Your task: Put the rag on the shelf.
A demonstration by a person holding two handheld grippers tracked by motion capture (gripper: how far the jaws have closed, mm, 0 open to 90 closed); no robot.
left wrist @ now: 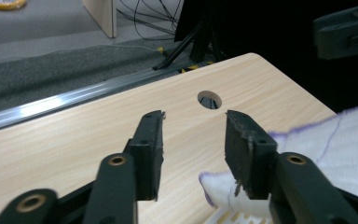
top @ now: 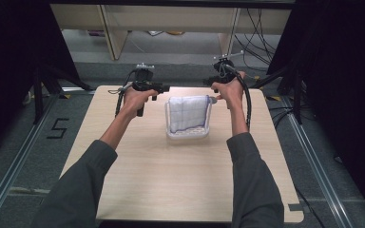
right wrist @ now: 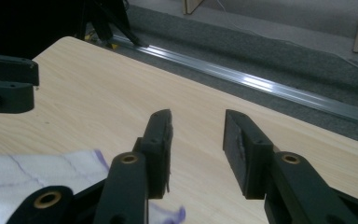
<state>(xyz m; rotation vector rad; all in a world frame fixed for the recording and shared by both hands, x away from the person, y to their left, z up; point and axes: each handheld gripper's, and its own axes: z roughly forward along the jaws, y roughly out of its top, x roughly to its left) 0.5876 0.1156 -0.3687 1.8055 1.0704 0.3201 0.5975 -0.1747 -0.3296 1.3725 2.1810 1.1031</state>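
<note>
A pale wood-grain table (top: 180, 180) with rounded corners and a smooth top has a round hole (left wrist: 209, 100) near its far edge. On it, toward the far middle, sits a small white plastic basket (top: 187, 134) with slotted walls. Over the basket lies a soft white cloth (top: 188, 113) with thin purple grid lines and purple edging, folded flat. The left gripper (left wrist: 193, 140) and right gripper (right wrist: 197, 140), black and blocky, flank its far corners, jaws spread with nothing between them.
</note>
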